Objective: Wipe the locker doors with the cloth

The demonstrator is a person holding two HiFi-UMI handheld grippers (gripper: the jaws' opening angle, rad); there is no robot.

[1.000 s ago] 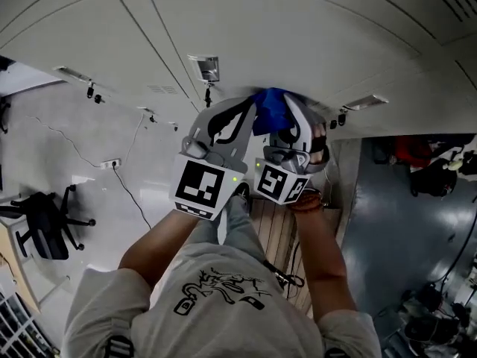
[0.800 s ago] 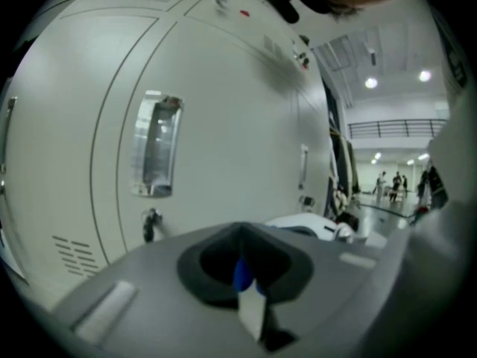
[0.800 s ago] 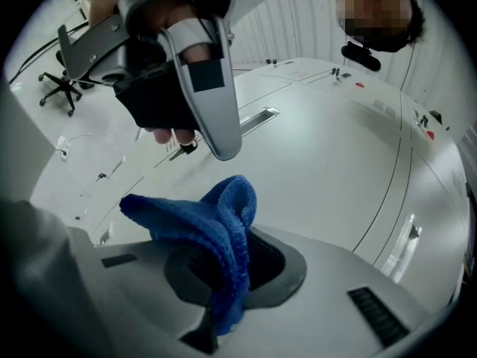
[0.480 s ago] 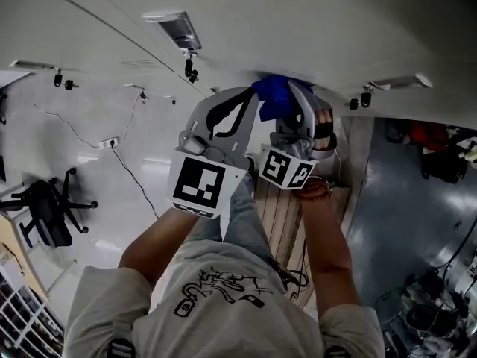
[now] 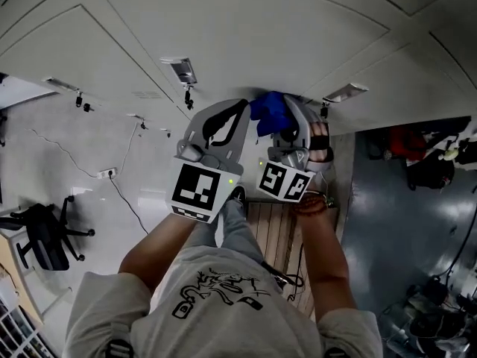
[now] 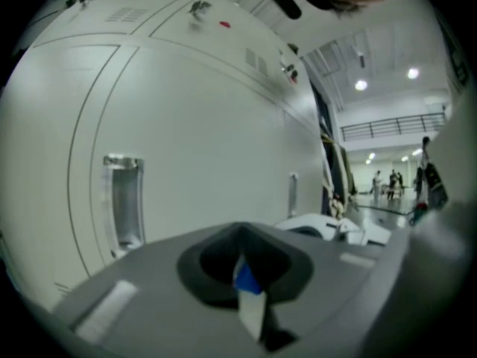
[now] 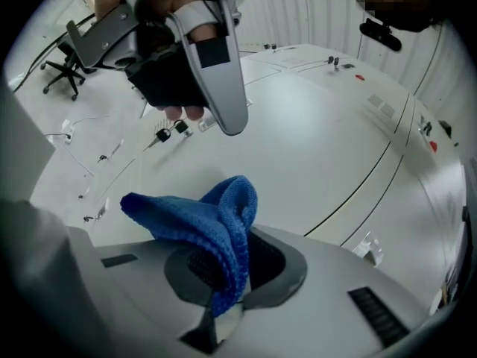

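Wiping is the step in hand: the right tongs (image 7: 223, 289) pinch the blue cloth (image 7: 197, 222), whose loose fold bunches up close to the pale locker door (image 7: 320, 140), though I cannot tell whether it touches. The left tongs (image 6: 250, 297) are pressed together, with only a blue sliver at their seam, and point at the door near a recessed handle (image 6: 123, 200). Next, I judge, the fold must be pressed flat on the panel and drawn across it evenly, steering round handles and latches so it does not snag.
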